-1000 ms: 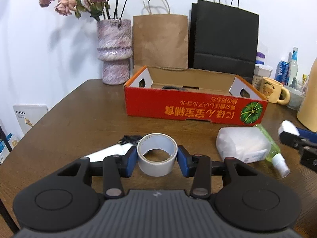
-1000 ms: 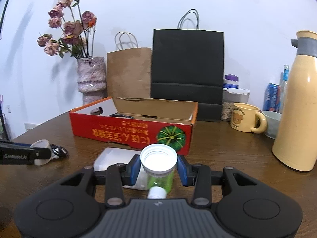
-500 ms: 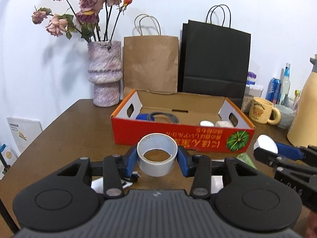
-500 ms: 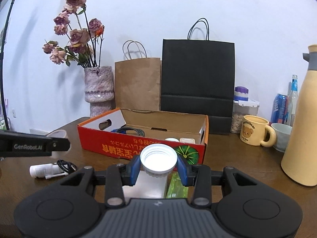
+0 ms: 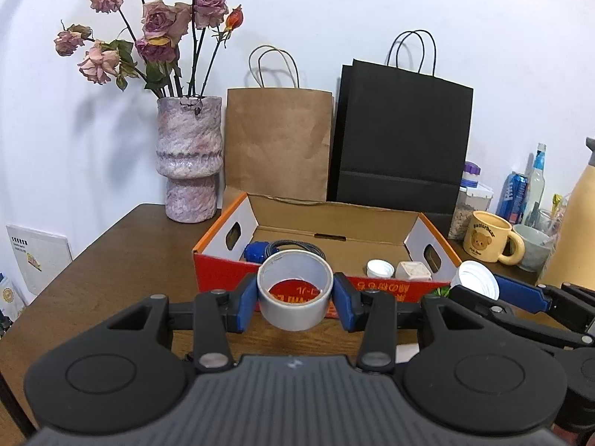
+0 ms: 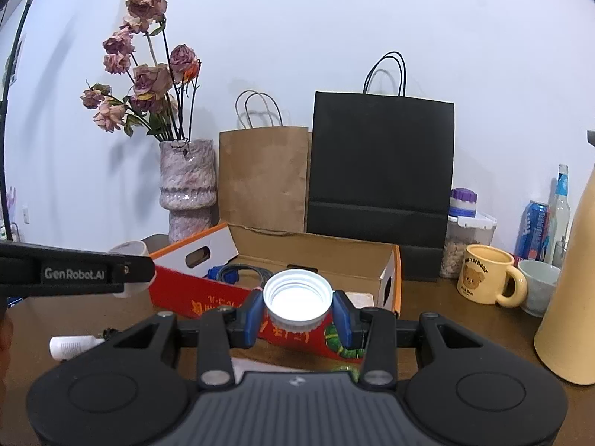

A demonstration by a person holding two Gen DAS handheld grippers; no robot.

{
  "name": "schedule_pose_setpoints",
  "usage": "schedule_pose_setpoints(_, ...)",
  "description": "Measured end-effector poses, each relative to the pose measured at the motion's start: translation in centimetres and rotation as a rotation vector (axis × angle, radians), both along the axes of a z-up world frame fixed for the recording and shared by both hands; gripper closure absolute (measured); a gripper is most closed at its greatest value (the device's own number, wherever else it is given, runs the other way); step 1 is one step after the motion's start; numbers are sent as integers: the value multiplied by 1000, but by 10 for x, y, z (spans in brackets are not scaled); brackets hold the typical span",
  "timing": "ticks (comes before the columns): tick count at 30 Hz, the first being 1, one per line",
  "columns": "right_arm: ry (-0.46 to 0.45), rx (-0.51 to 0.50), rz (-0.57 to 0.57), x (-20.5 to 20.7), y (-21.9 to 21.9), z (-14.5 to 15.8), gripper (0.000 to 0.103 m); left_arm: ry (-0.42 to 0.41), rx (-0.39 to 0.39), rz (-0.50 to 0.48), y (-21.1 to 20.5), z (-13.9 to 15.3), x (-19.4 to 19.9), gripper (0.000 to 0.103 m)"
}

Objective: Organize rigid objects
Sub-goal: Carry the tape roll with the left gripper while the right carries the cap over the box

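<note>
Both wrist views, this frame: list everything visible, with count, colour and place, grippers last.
box: 1, red, table centre
cable: 1, dark with a blue end, in box
cap: 1, white, in box
tape: 1, grey, in left gripper
lid: 1, white, in right gripper
tube: 1, white, on table left
vase: 1, pink, holds dried roses
bags: 2, brown and black, behind box
mug: 1, yellow, right of box
flask: 1, cream, far right
can: 1, blue, behind mug
left gripper: shut on tape
right gripper: shut on lid
</note>
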State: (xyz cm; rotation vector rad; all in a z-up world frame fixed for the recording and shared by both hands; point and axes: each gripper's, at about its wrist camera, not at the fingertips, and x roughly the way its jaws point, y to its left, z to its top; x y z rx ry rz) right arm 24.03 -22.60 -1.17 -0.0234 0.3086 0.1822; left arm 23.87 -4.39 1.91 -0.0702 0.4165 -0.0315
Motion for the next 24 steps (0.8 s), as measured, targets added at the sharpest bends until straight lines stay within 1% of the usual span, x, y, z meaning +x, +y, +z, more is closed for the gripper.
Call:
schedule_pose_setpoints(10,-10,12,-4,18,3,5,64,-10,-24,30,1,4,20,59)
schedule_pose_setpoints(24,-1,39,-17,60,3,4,64,-12,-42,71,3,4,57,59)
